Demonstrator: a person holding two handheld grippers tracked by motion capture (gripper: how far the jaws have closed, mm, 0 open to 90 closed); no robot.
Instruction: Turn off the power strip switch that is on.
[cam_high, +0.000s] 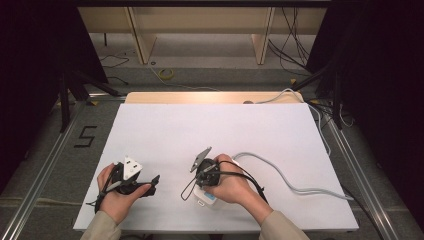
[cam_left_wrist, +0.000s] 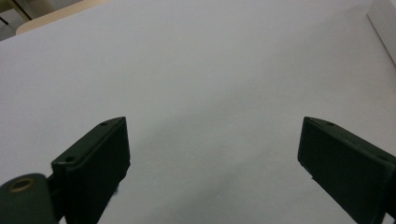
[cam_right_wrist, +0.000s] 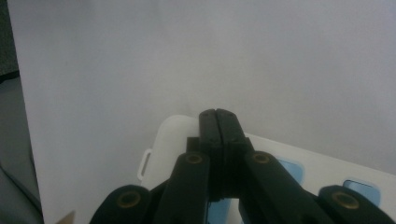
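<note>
White power strip (cam_high: 206, 199) lying near the table's (cam_high: 165, 130) front edge, right of middle, directly under the right claw (cam_right_wrist: 218, 122), long axis running away toward the right edge along its grey cable (cam_high: 285, 176). Right claw pressed fully together, gripping nothing, tips over the strip's end. Left claw (cam_left_wrist: 212, 140) spread wide and empty, well apart toward the front-left corner, so clearly the farther one.

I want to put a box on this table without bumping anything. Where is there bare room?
The far half of the white table is bare, from the far edge down toward both claws. The near strip is crowded: left claw, right claw over the white power strip, its grey cable trailing right.
</note>
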